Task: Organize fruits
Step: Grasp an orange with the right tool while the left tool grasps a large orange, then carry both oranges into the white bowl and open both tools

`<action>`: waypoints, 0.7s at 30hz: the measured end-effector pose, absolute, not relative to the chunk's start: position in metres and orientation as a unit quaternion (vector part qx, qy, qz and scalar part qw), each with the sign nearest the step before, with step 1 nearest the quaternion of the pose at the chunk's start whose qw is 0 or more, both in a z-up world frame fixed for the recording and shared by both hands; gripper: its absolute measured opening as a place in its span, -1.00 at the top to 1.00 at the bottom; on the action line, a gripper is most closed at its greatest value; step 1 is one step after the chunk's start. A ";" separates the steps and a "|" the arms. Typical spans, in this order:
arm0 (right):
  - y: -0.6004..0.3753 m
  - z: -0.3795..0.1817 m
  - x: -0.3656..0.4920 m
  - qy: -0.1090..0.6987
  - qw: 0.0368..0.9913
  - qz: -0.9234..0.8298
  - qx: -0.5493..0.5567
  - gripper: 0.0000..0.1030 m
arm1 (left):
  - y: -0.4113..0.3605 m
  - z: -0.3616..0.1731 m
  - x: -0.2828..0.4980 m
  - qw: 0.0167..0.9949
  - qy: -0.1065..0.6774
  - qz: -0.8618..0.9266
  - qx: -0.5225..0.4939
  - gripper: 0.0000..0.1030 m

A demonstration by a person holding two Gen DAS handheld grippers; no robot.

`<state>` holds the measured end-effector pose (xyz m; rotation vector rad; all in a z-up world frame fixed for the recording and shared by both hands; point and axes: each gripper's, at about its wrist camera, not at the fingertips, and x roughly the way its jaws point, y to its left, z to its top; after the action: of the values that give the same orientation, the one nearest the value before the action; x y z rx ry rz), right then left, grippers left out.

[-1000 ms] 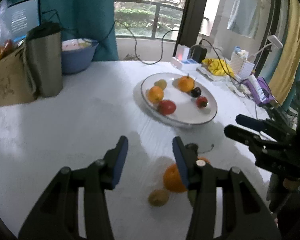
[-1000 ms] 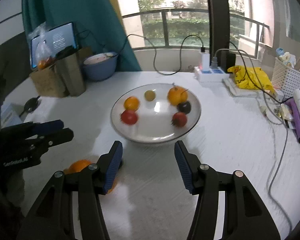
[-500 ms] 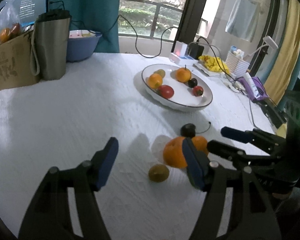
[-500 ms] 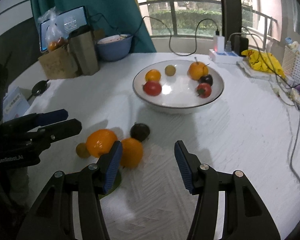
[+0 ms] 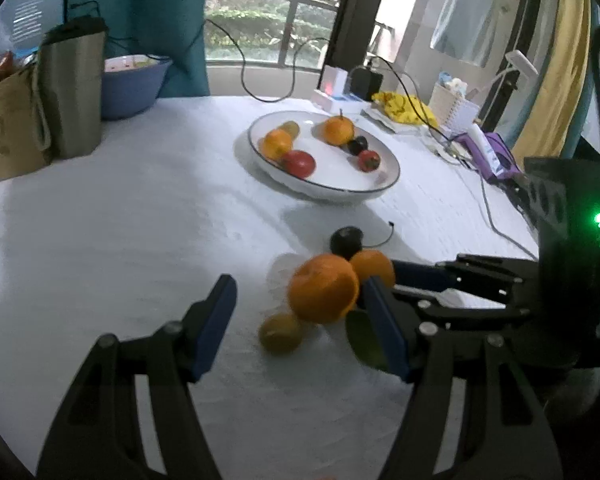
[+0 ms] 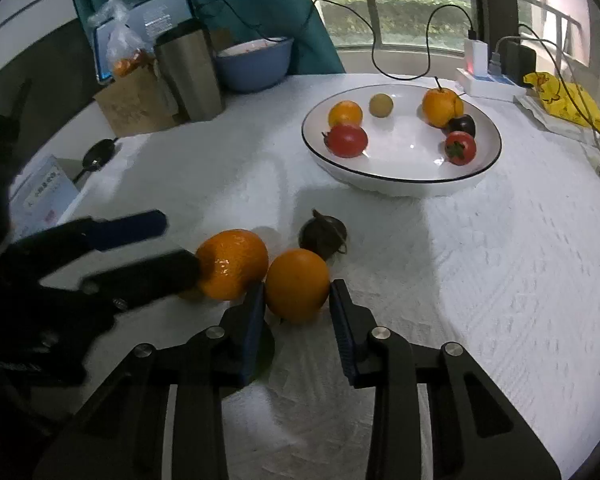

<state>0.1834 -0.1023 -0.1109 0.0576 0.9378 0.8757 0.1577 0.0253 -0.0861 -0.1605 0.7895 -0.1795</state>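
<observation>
A white plate holds several fruits at the table's far side. Loose on the cloth lie a large orange, a smaller orange, a dark fruit, a small kiwi and a green fruit, half hidden behind a finger. My right gripper is shut on the smaller orange. My left gripper is open, its jaws around the large orange and kiwi without closing.
A steel mug, a brown paper bag and a blue bowl stand at the far left. Power strip, cables, a yellow bag and a basket crowd the far right.
Both grippers moved in on the loose fruit. The right gripper's jaws narrowed from wide open onto the smaller orange. The left gripper came forward around the large orange.
</observation>
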 end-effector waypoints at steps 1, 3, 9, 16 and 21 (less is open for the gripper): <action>-0.104 -0.110 0.182 0.434 0.803 0.409 0.025 0.32 | 0.023 -0.087 0.159 0.915 0.385 -0.090 -0.075 -0.31; -0.109 -0.108 0.181 0.430 0.806 0.407 0.023 0.33 | 0.018 -0.088 0.162 0.912 0.392 -0.095 -0.072 -0.31; -0.129 -0.104 0.184 0.426 0.814 0.394 0.033 0.33 | 0.008 -0.096 0.172 0.902 0.414 -0.100 -0.071 -0.31; -0.149 -0.104 0.190 0.423 0.822 0.378 0.044 0.33 | 0.001 -0.101 0.180 0.901 0.422 -0.092 -0.041 0.14; -0.156 -0.101 0.198 0.418 0.828 0.371 0.047 0.33 | 0.003 -0.099 0.184 0.900 0.422 -0.095 -0.049 0.15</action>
<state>0.1976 -0.1565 -0.1013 0.1003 0.8879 0.7886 0.1835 0.0025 -0.0989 -0.1009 0.8741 -0.1969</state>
